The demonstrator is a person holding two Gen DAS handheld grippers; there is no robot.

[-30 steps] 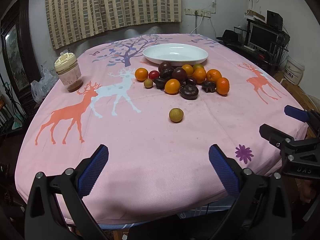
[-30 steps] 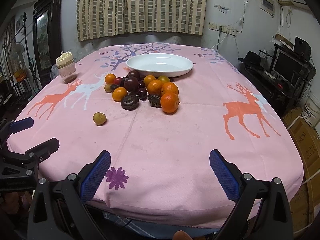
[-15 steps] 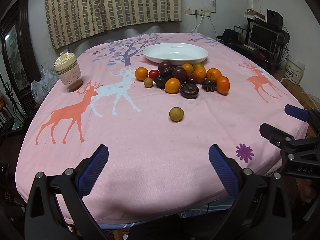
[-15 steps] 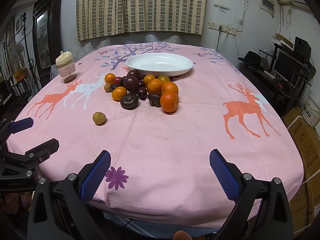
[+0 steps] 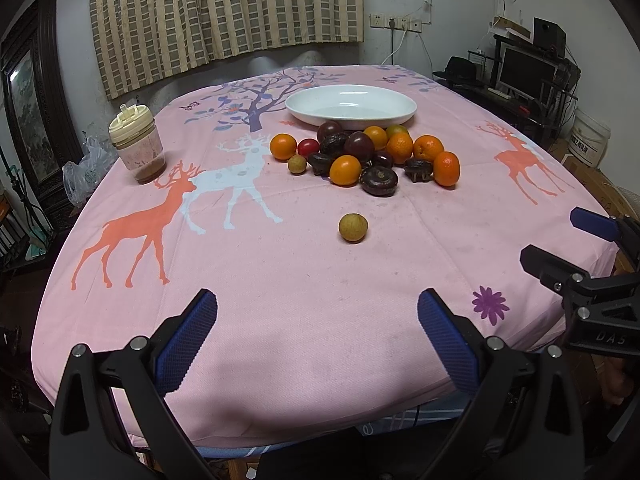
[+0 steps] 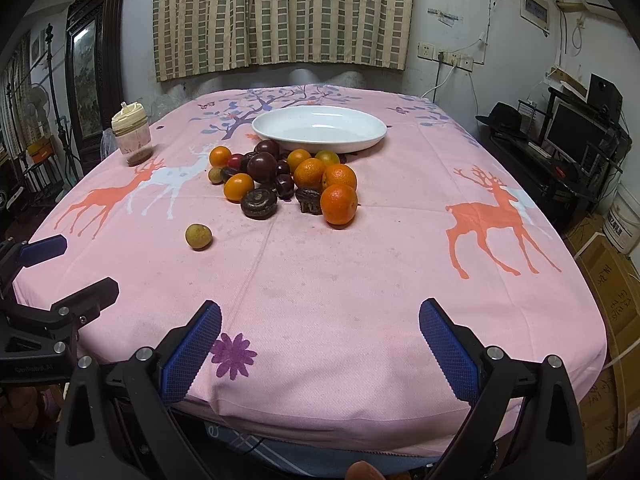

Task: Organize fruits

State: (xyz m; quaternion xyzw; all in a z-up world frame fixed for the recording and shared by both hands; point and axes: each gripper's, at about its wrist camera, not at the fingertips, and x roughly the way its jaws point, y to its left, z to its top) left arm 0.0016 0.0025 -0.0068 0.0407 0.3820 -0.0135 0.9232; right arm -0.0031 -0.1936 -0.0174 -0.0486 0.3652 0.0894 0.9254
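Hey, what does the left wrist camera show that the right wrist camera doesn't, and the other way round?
Only the left wrist view shows the left gripper head-on, jaws wide apart and empty, and a plastic bag beside the table.

Only the right wrist view shows the right gripper head-on, also open and empty, and a standing fan at far left.

Both show the empty white dish, the fruit pile in front of it, the lone round fruit nearer the camera, the lidded jar and the pink deer tablecloth.
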